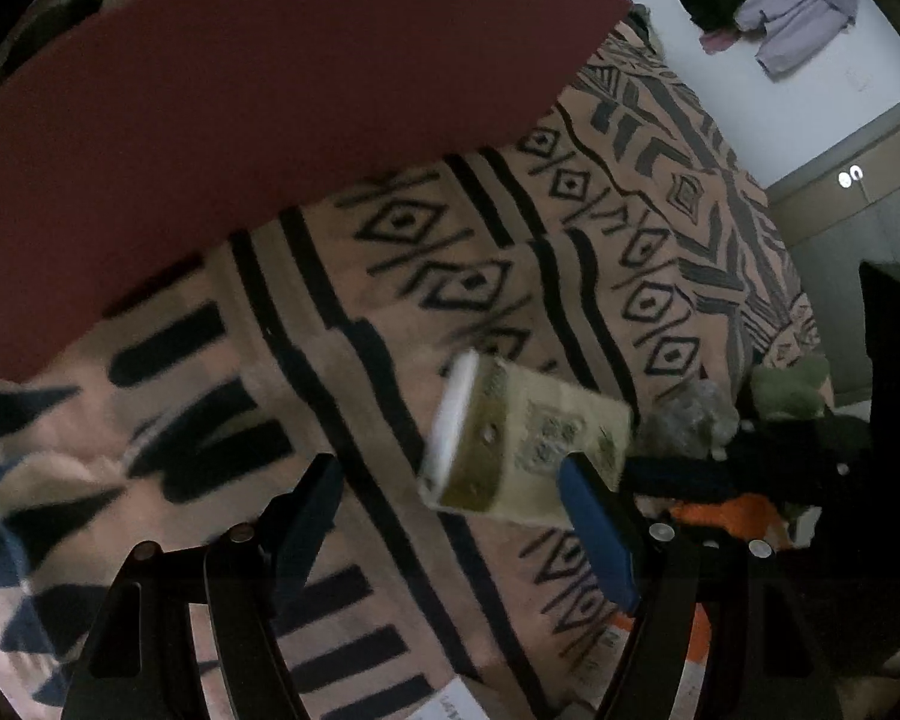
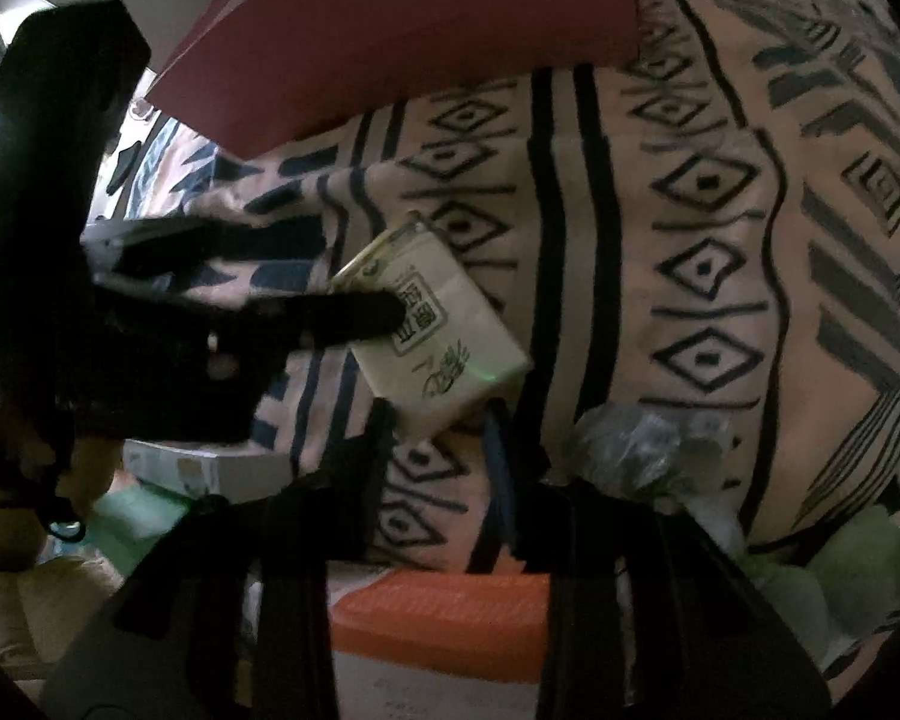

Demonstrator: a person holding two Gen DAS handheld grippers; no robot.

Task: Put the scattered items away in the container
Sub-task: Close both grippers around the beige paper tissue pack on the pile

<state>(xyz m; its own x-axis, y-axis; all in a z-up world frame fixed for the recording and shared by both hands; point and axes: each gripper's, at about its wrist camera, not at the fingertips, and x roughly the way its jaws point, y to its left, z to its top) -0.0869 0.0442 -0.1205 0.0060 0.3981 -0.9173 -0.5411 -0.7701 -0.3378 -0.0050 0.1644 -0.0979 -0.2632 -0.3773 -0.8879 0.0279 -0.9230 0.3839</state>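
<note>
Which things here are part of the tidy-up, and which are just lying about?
Job: tissue packet, red container, right gripper on the packet, likely the crumpled wrapper.
Lying about: patterned blanket, hanging clothes, orange lid.

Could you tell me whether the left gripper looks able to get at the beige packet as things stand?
Probably yes: the left gripper is open, and the beige packet sits right at its fingertip with nothing between. The right gripper seems to grip its other end, though.
</note>
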